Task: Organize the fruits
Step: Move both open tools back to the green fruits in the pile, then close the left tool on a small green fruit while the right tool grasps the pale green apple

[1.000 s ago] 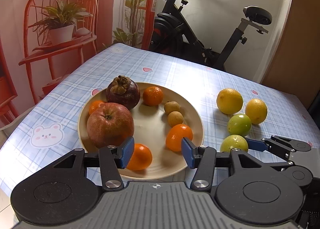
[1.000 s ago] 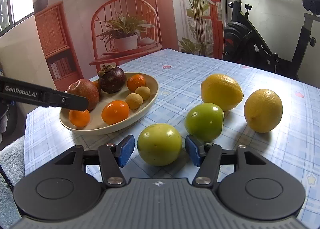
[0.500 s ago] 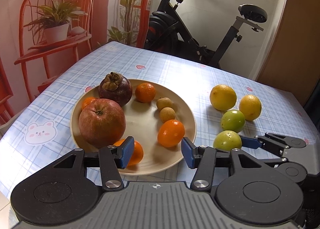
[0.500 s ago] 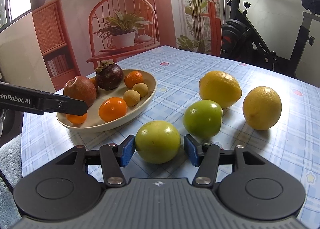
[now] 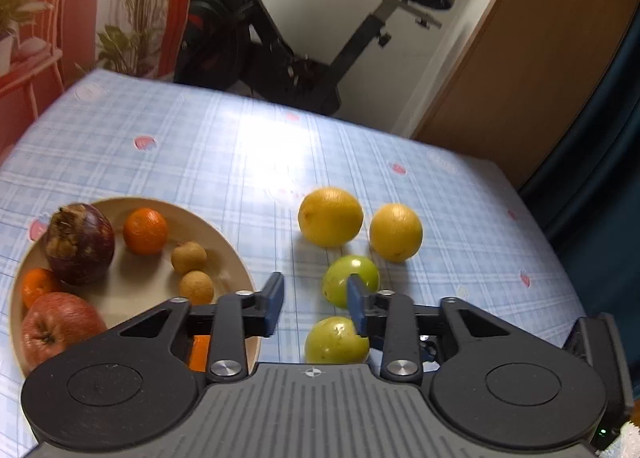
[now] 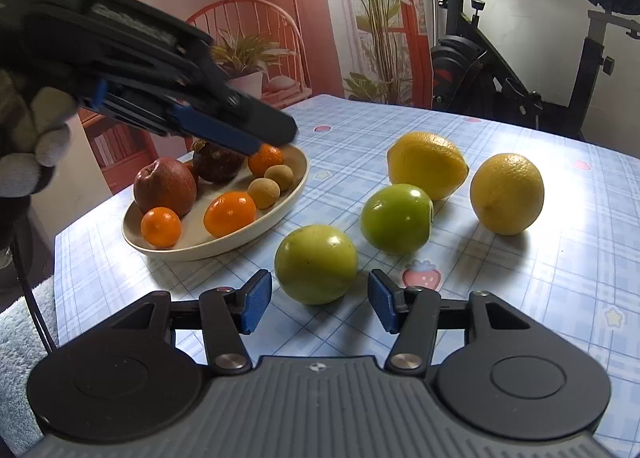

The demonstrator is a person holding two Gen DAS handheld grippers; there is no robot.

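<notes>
Nearest the right wrist camera, the right gripper (image 6: pixel 319 300) sits low over the checked tablecloth (image 6: pixel 560 298) with its blue-padded fingers spread wide and holding nothing. The near green fruit (image 6: pixel 316 264) lies just ahead of the fingertips, not yet between them and untouched. Just beyond it sits a second green fruit (image 6: pixel 397 219), close against a lemon (image 6: pixel 427 164), with a round yellow citrus (image 6: pixel 507 193) beside them, all four resting loose on the cloth.

To the left, a cream plate (image 6: pixel 224 248) already holds a red apple (image 6: pixel 165 186), a dark mangosteen (image 6: pixel 218 166), several small oranges and two brown longans. The left gripper (image 5: pixel 315 304) hovers above the gap between plate and green fruits, fingers parted and empty.

Judging from this layout, the sorting looks partly done: one group is gathered on the plate, while the green and yellow fruits remain off it. Where they are meant to go cannot be told. An exercise bike (image 6: pixel 520 70) stands behind the table.
</notes>
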